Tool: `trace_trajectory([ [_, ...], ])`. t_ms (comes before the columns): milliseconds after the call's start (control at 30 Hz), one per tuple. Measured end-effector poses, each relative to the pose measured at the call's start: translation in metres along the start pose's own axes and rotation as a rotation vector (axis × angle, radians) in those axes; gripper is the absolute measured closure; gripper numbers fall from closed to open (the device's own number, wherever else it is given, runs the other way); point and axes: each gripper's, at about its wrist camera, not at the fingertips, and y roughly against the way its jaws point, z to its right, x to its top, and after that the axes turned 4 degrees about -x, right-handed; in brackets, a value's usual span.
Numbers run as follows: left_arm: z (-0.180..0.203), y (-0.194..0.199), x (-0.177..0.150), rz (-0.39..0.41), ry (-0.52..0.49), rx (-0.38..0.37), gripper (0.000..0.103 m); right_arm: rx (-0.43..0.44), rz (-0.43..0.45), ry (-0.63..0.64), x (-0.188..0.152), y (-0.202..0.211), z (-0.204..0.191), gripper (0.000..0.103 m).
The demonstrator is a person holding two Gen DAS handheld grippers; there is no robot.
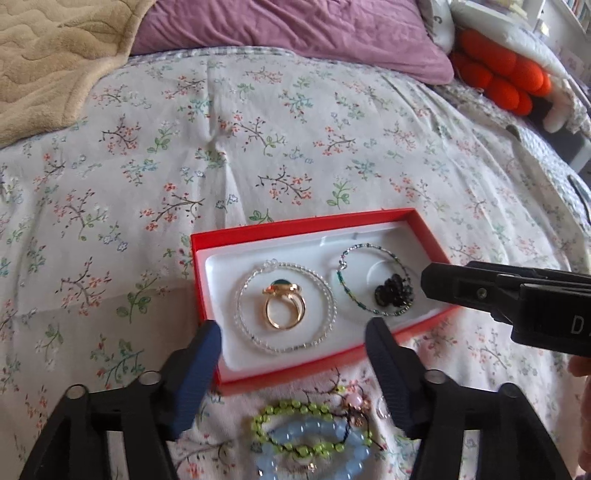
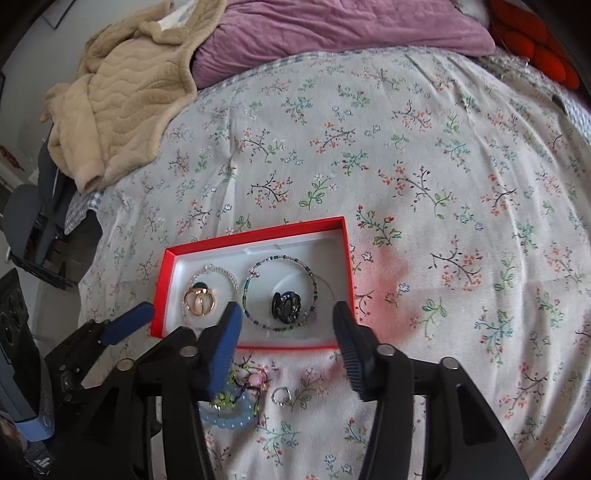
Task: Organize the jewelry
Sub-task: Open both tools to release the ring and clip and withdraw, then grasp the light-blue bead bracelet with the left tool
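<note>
A red box (image 1: 280, 228) (image 2: 258, 230) with a white insert lies on the floral bedspread. In it are a gold ring with a green stone (image 1: 283, 307) (image 2: 200, 301) inside a clear bead bracelet (image 1: 328, 295), and a black ornament (image 1: 393, 291) (image 2: 287, 306) inside a dark green bead bracelet (image 1: 345, 286) (image 2: 247, 308). In front of the box lie a lime bead bracelet (image 1: 295, 410), a pale blue bead bracelet (image 1: 314, 435) (image 2: 229, 419), a pink charm (image 1: 354, 400) and a small silver ring (image 2: 281, 397). My left gripper (image 1: 293, 334) is open over the box's near edge. My right gripper (image 2: 288, 325) is open and empty above the box's right part.
A beige blanket (image 2: 122, 99) and a purple pillow (image 1: 295, 26) lie at the bed's far side. An orange plush thing (image 1: 502, 77) sits at the far right. The bed edge drops off at the left in the right wrist view.
</note>
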Motion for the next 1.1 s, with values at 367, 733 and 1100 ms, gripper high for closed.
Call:
trace_trajectory([
  [367, -0.009, 0.024, -0.027, -0.03, 0.042, 0.06, 0.015, -0.085, -0.022, 0.088, -0.035, 0.024, 0.001, 0.03],
  [733, -0.028, 0.033, -0.06, -0.098, 0.107, 0.112, 0.009, -0.18, -0.132, 0.117, -0.071, 0.018, 0.009, 0.023],
  [1100, -0.044, 0.033, -0.079, -0.169, 0.161, 0.114, 0.009, -0.216, -0.194, 0.16, -0.088, 0.011, 0.006, 0.02],
])
